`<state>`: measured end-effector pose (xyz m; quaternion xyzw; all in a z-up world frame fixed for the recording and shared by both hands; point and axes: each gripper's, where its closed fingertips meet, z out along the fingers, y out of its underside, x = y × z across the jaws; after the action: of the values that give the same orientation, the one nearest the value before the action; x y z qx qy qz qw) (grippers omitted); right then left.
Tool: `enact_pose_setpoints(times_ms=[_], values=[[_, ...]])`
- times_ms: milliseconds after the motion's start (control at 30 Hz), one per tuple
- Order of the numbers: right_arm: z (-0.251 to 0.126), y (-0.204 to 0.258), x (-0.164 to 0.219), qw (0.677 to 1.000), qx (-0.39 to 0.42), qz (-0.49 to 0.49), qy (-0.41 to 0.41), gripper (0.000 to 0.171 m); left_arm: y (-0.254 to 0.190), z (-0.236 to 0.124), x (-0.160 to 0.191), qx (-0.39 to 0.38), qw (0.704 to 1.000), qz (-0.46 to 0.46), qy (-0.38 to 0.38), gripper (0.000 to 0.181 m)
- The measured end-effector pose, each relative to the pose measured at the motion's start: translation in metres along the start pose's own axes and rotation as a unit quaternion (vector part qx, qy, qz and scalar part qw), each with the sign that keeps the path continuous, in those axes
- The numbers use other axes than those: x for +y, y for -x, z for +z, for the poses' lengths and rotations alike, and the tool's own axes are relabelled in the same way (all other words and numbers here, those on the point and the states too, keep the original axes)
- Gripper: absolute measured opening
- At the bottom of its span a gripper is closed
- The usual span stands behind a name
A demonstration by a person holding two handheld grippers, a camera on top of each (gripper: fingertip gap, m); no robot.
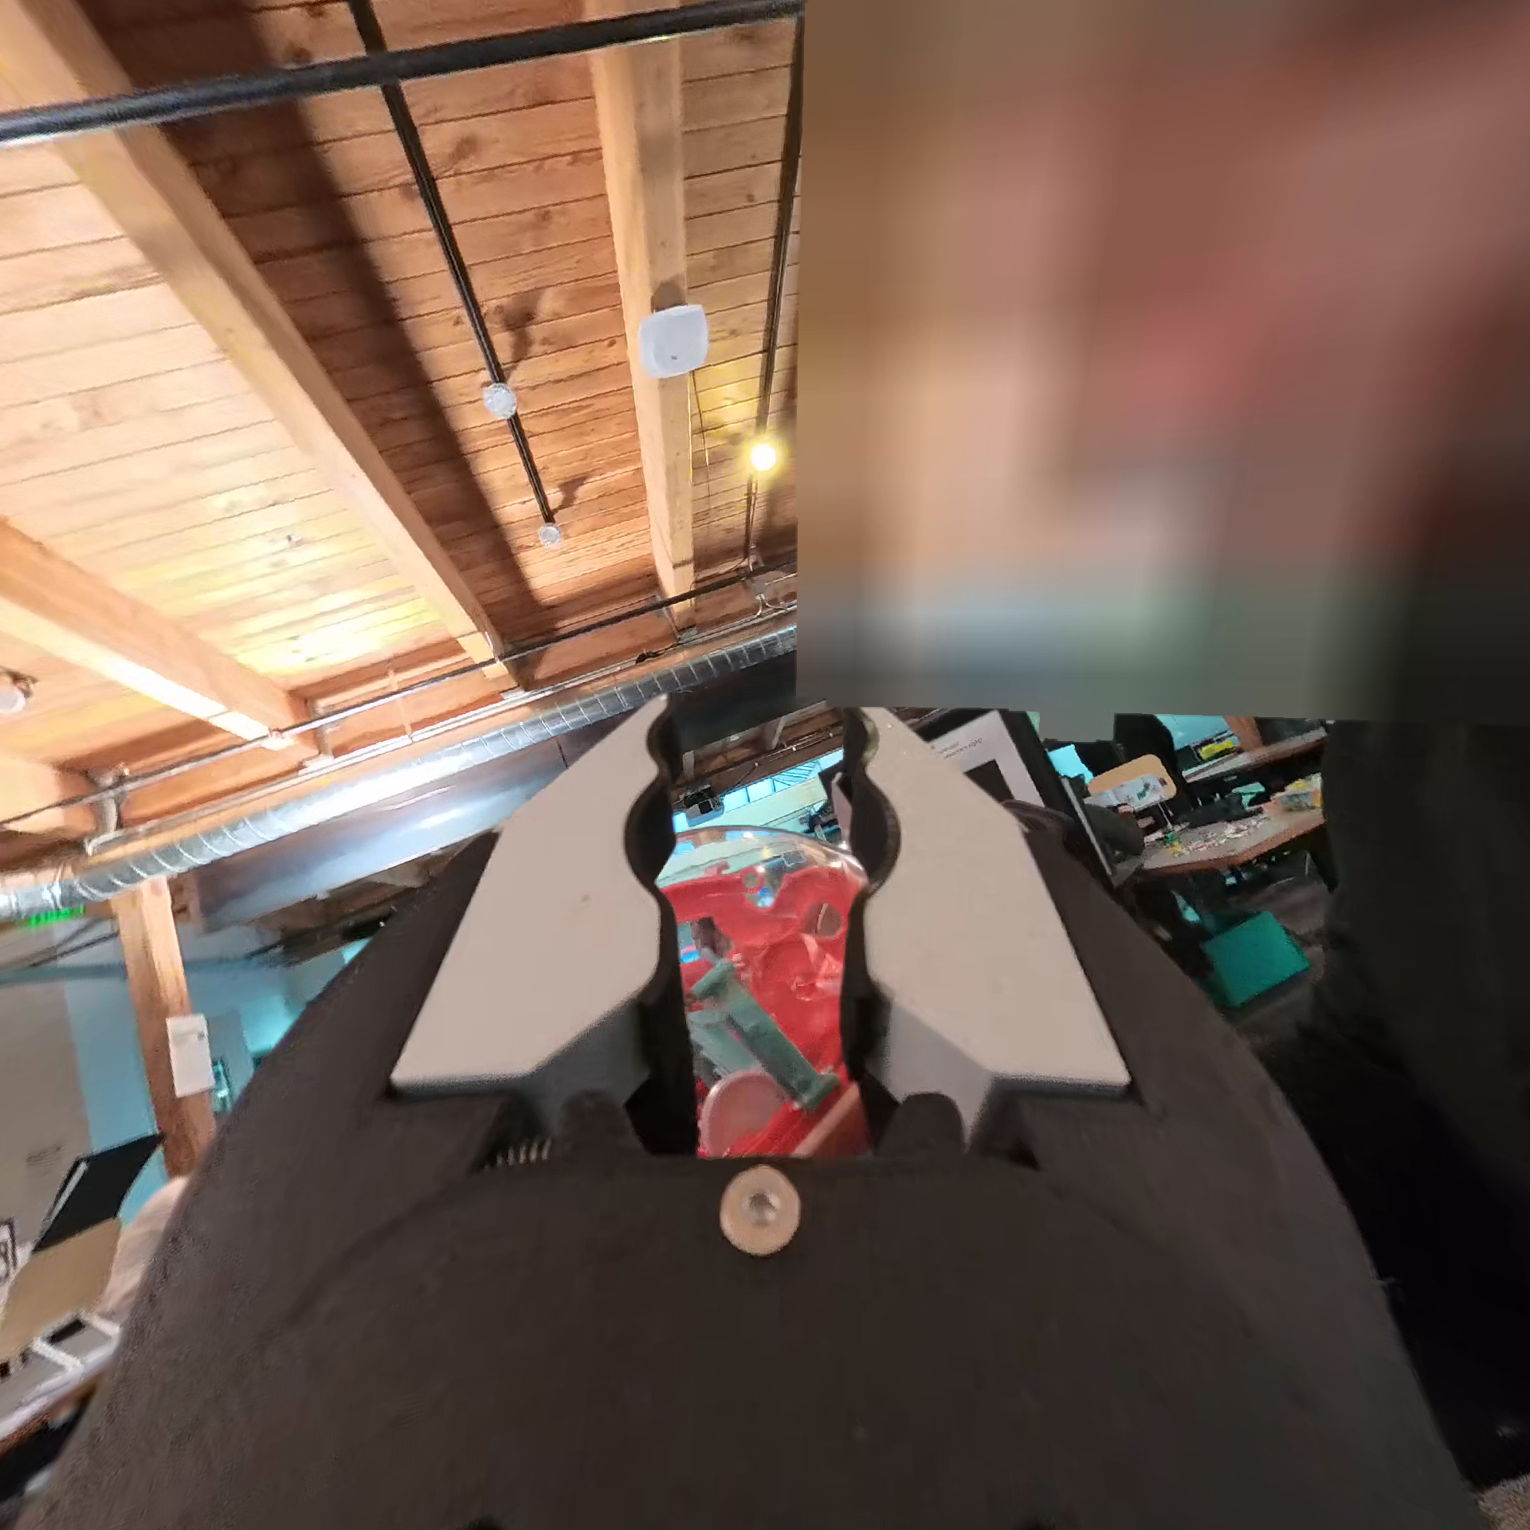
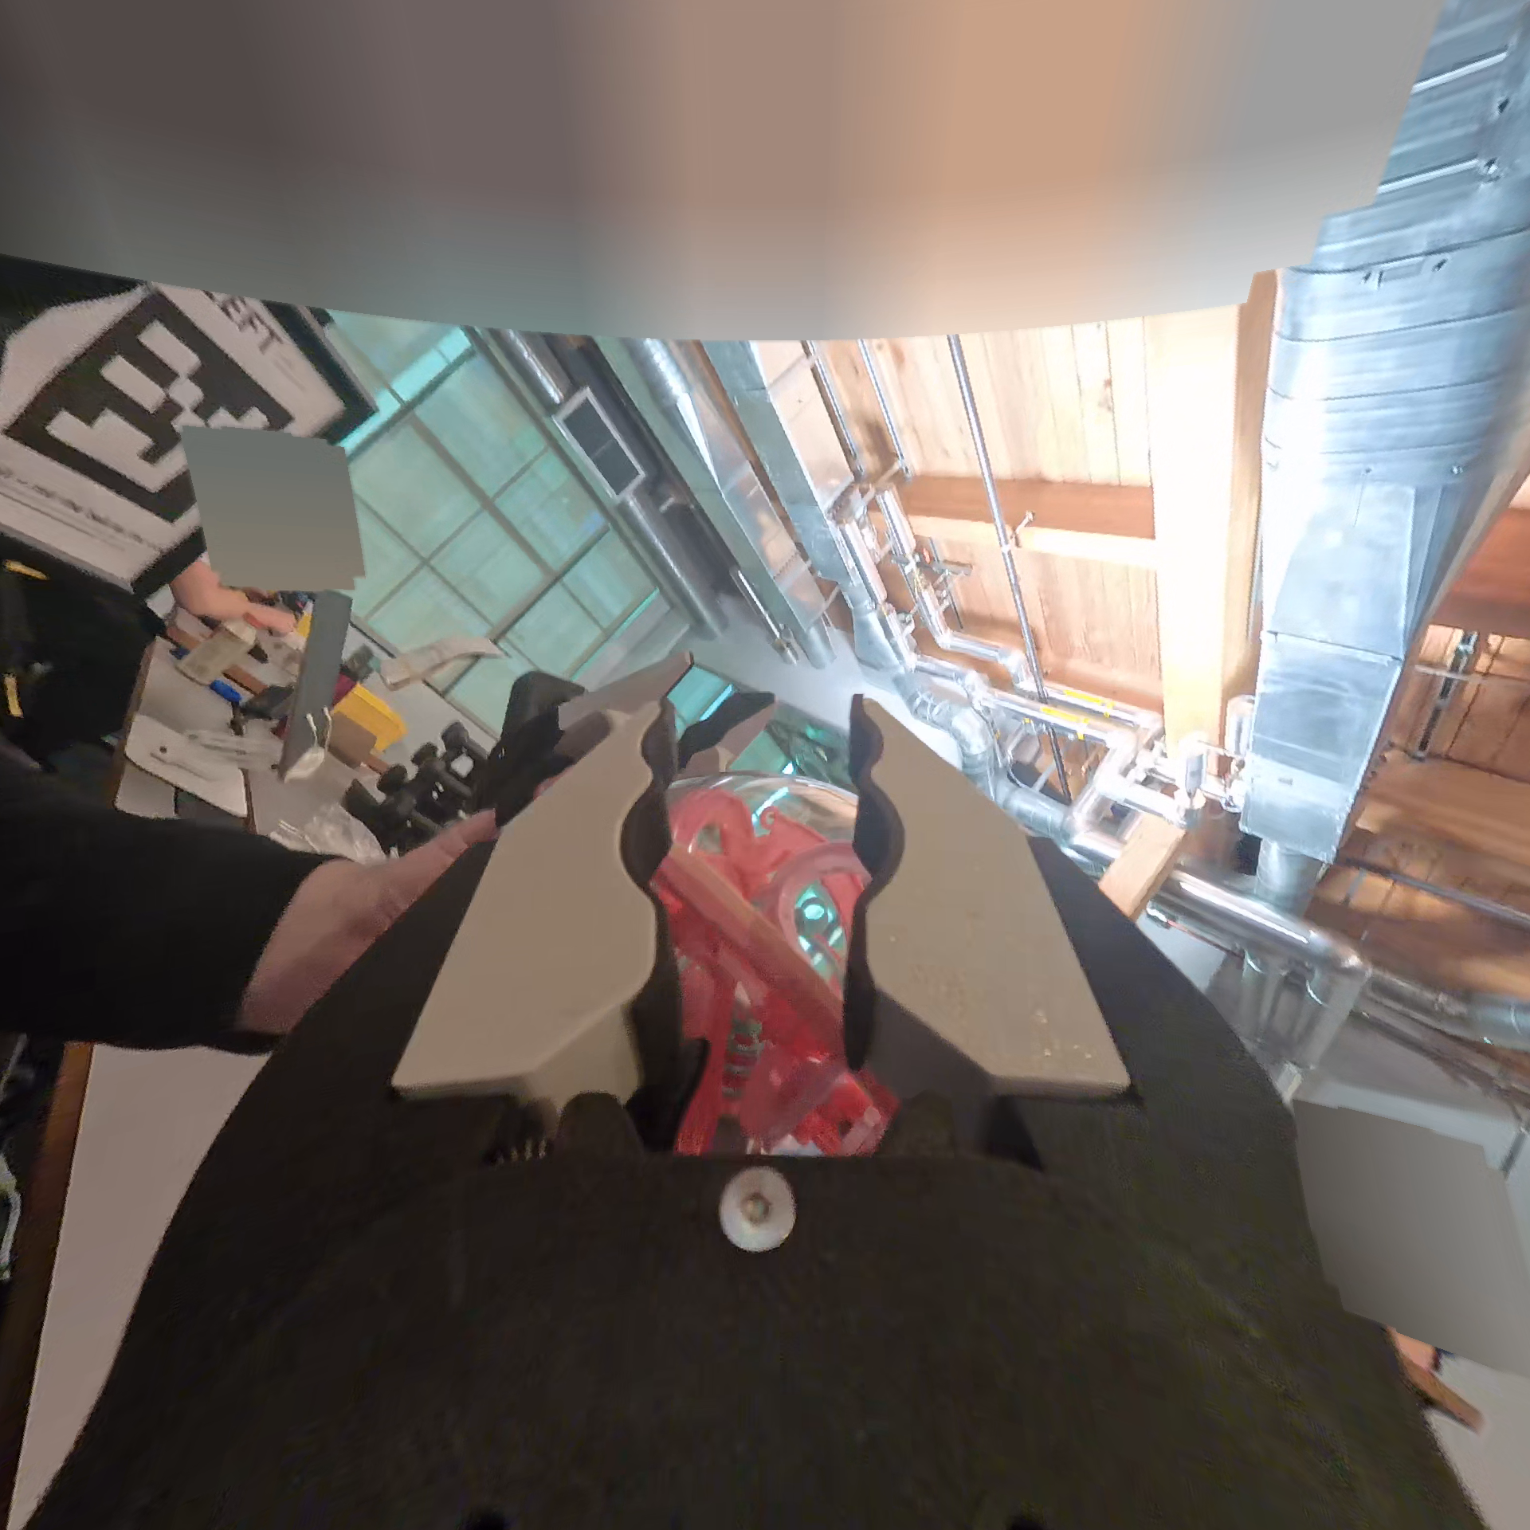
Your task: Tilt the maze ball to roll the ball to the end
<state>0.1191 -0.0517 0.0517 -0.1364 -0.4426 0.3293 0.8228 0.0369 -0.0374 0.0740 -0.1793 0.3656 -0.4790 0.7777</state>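
The maze ball (image 1: 762,952) is a clear sphere with red tracks and a green piece inside. It is held up in the air, between both grippers. My left gripper (image 1: 757,745) is shut on it, its grey fingers (image 1: 563,935) pressing each side. In the right wrist view the maze ball (image 2: 757,927) fills the gap between the fingers (image 2: 546,927) of my right gripper (image 2: 757,712), which is shut on it too. The left gripper's tips (image 2: 596,712) show beyond the ball, with a hand and dark sleeve (image 2: 248,935) behind them. I cannot make out the small ball inside.
Both views point up at a wooden beam ceiling (image 1: 290,331) with metal ducts (image 2: 1366,497) and pipes. A table with small items (image 1: 1225,836) and a teal box (image 1: 1250,952) lie far right. A cluttered table (image 2: 215,728) with a person's hand lies left.
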Motion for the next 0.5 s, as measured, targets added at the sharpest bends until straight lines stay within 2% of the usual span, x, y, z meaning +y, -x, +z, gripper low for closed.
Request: enact_pose_setpoints(times_ms=[233, 500], values=[[-0.001, -0.019, -0.024, 0.998, 0.016, 0.024, -0.060, 0.024, -0.010, 0.022, -0.010, 0.024, 0.997, 0.069, 0.005, 0.035], [0.003, -0.047, -0.044, 0.989, 0.019, 0.073, -0.124, 0.027, -0.015, 0.045, -0.027, 0.037, 0.989, 0.140, 0.014, 0.034]])
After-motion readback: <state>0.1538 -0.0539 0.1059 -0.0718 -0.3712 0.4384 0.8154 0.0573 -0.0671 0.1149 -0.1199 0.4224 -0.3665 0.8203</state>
